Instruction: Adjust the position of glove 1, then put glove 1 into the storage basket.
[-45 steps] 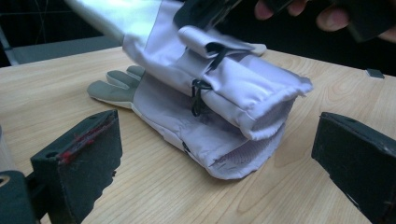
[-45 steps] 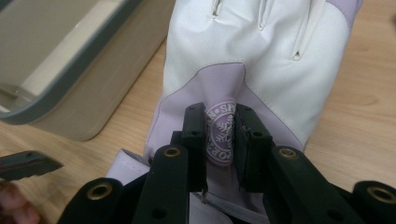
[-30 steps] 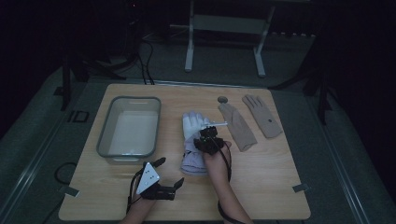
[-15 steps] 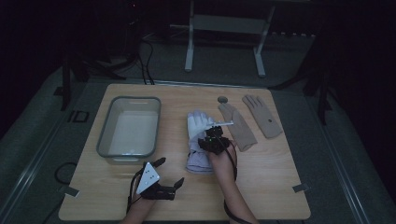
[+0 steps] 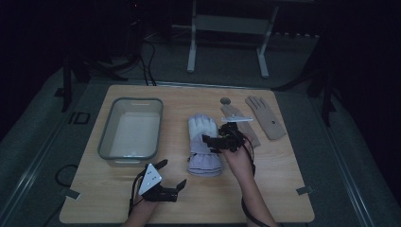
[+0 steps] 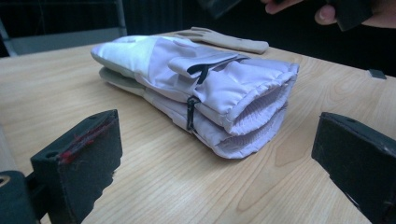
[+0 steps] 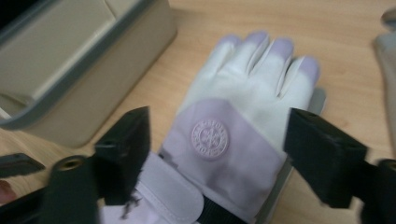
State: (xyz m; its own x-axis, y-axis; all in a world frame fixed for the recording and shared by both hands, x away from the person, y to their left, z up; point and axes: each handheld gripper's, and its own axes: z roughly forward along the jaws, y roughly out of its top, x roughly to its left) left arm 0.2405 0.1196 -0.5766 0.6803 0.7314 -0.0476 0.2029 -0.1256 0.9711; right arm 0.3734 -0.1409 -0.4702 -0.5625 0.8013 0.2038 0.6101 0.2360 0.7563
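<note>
Between and just beyond the right gripper's (image 7: 217, 158) two black jaws lies the pair of padded white-and-lilac winter gloves (image 7: 233, 135), stacked one on the other flat on the light wooden tabletop (image 7: 355, 42). Those jaws have just been opening and now stand wide apart, one on each side of the lilac band with its round embossed badge; the pads do not press on the fabric, and nothing is held. From this gripper the glove fingertips point away from the jaws, and the strapped cuff lies nearest them. Off past the left-hand jaw sits the grey-rimmed rectangular plastic tub (image 7: 79, 60), apart from the gloves.

Seen from above, the right gripper (image 5: 226, 140) hovers over the gloves' (image 5: 203, 144) right edge, with the tub (image 5: 131, 132) on their far side.

Ahead of the left gripper's (image 6: 215, 154) jaws, the same gloves (image 6: 205, 88) lie with their open ribbed cuffs turned toward it, set between the two jaws in line but well forward of them. These jaws are spread wide and hold nothing. From above, the left gripper (image 5: 171, 178) sits low over the tabletop's near edge. Behind the stacked gloves lies a thin tan knit glove (image 6: 224, 41).
</note>
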